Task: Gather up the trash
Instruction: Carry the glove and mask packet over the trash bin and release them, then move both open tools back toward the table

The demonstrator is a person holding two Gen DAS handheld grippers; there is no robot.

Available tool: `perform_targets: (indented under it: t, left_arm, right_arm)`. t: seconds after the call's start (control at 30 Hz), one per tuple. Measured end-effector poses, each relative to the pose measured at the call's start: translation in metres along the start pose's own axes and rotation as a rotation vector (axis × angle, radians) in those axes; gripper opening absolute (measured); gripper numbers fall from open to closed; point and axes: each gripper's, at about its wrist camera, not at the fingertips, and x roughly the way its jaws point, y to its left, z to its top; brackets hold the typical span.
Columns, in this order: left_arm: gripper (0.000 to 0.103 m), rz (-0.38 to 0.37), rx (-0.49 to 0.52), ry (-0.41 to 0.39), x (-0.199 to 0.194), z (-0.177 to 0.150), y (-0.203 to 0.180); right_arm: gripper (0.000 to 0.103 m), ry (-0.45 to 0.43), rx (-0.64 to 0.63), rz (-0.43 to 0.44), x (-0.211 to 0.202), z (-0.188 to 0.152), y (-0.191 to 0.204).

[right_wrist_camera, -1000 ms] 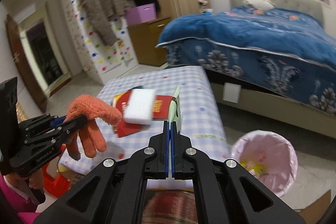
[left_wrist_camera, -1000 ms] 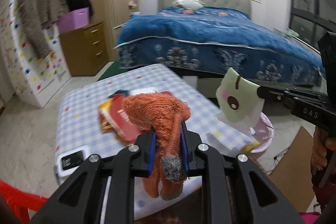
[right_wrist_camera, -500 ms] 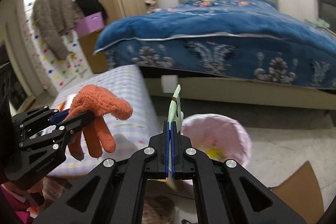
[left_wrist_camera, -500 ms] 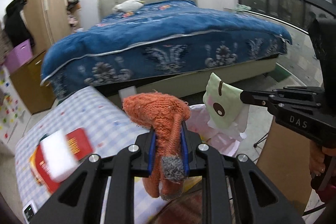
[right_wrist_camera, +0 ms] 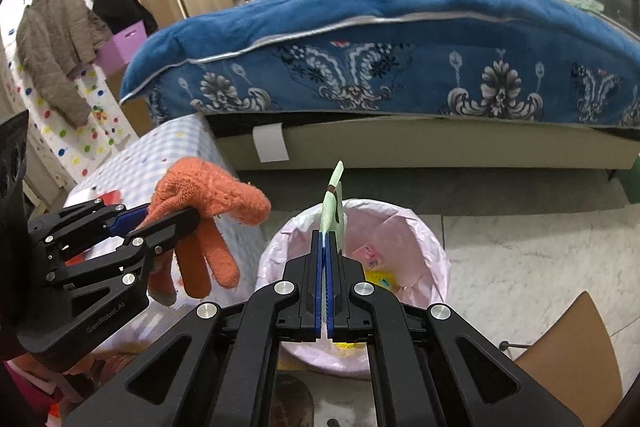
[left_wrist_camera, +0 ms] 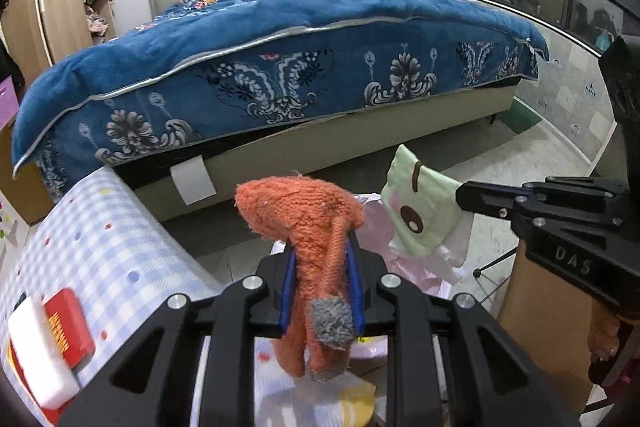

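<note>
Trash bin (right_wrist_camera: pixel 416 227) now right under us, we've swung off the bench (left_wrist_camera: pixel 100 227). Left fingers (left_wrist_camera: pixel 322 291) grip orange glove (left_wrist_camera: pixel 304 211), right fingers (right_wrist_camera: pixel 325 267) closed on green pouch (right_wrist_camera: pixel 332 215). Drop next.

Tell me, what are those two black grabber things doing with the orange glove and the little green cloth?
A person is tidying up with a tool in each hand. The left tool grips an orange knitted glove by its middle, its jaws having just eased open slightly. The right tool is clamped shut on a thin green cloth with a cartoon face. Both are held near the pink-lined trash bin on the floor beside the bed. Nothing has been dropped in yet.
</note>
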Motion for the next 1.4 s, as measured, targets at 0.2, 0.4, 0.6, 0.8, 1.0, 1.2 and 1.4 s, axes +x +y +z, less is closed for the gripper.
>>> perform_targets:
  t: [0.2,0.4,0.6,0.8,1.0,1.2,1.4]
  left_arm:
    - [0.065,0.020,-0.012,-0.001,0.018,0.010,0.003]
    - [0.065,0.066,-0.044,-0.005,-0.001,-0.001,0.019]
    - [0.065,0.111,-0.097,-0.014,-0.046,-0.029,0.037]
    - [0.065,0.154,-0.185,-0.027,-0.093,-0.054,0.058]
    - [0.065,0.238,-0.265,-0.026,-0.136,-0.088,0.085]
    - [0.065,0.353,-0.400,-0.017,-0.176,-0.135,0.136]
    - [0.078,0.477,-0.521,-0.012,-0.210,-0.175,0.183]
  right_arm:
    - [0.009,0.021,0.036,-0.021,0.021,0.006,-0.014]
    - [0.013,0.001,0.060,-0.038,0.005,0.001,-0.018]
    - [0.013,-0.016,0.027,-0.017,-0.019,-0.005,0.002]
    - [0.013,-0.043,-0.067,0.053,-0.040,-0.010,0.050]
    - [0.013,-0.034,-0.171,0.150,-0.044,-0.018,0.112]
    - [0.037,0.008,-0.318,0.230,-0.038,-0.024,0.185]
    - [0.061,0.043,-0.404,0.285,-0.025,-0.028,0.244]
